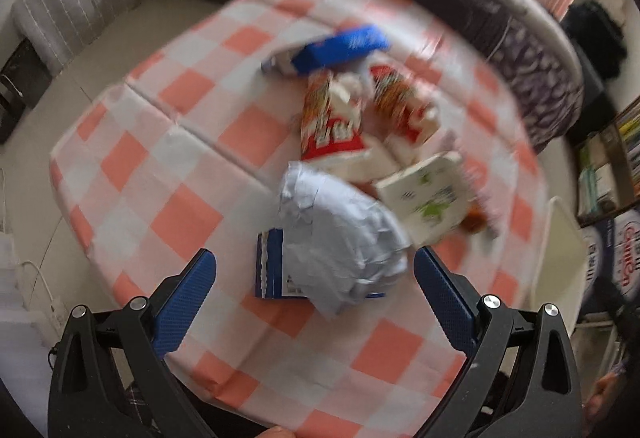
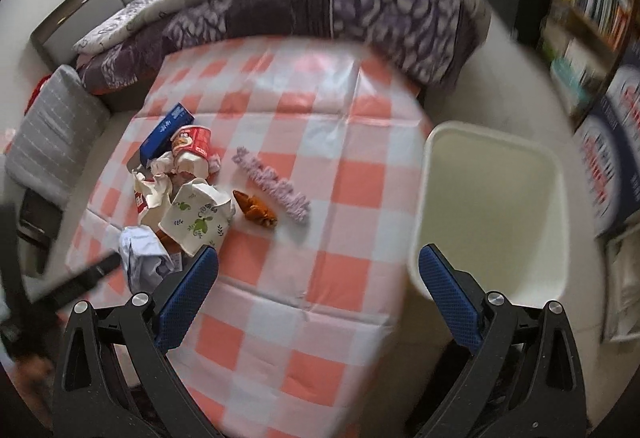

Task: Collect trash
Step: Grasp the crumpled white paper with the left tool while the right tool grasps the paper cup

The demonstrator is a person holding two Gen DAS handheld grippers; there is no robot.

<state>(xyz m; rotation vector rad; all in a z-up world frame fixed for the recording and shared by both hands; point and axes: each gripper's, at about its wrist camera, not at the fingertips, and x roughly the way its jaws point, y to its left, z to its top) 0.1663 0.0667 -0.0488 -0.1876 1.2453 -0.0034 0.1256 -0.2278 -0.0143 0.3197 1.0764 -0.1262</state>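
A heap of trash lies on the pink checked tablecloth (image 1: pixel 168 174). In the left wrist view my left gripper (image 1: pixel 314 270) hangs open above a crumpled pale blue-white bag (image 1: pixel 340 238), nothing between its fingers. Behind the bag lie red-and-white snack wrappers (image 1: pixel 332 118), a white carton with green leaves (image 1: pixel 424 194) and a blue box (image 1: pixel 340 48). In the right wrist view my right gripper (image 2: pixel 318 266) is open over the tablecloth (image 2: pixel 340 258), beside the white bin (image 2: pixel 496 210). The trash heap (image 2: pixel 180 182), an orange-brown wrapper (image 2: pixel 256 210) and a purple strip (image 2: pixel 276 184) lie to its left.
The white bin stands on the floor at the table's right edge. A purple patterned quilt (image 2: pixel 320 6) lies on a sofa behind the table. A grey striped cushion (image 1: pixel 80 6) sits at the left. Bookshelves (image 2: pixel 588 6) and boxes (image 2: pixel 608 166) stand on the right.
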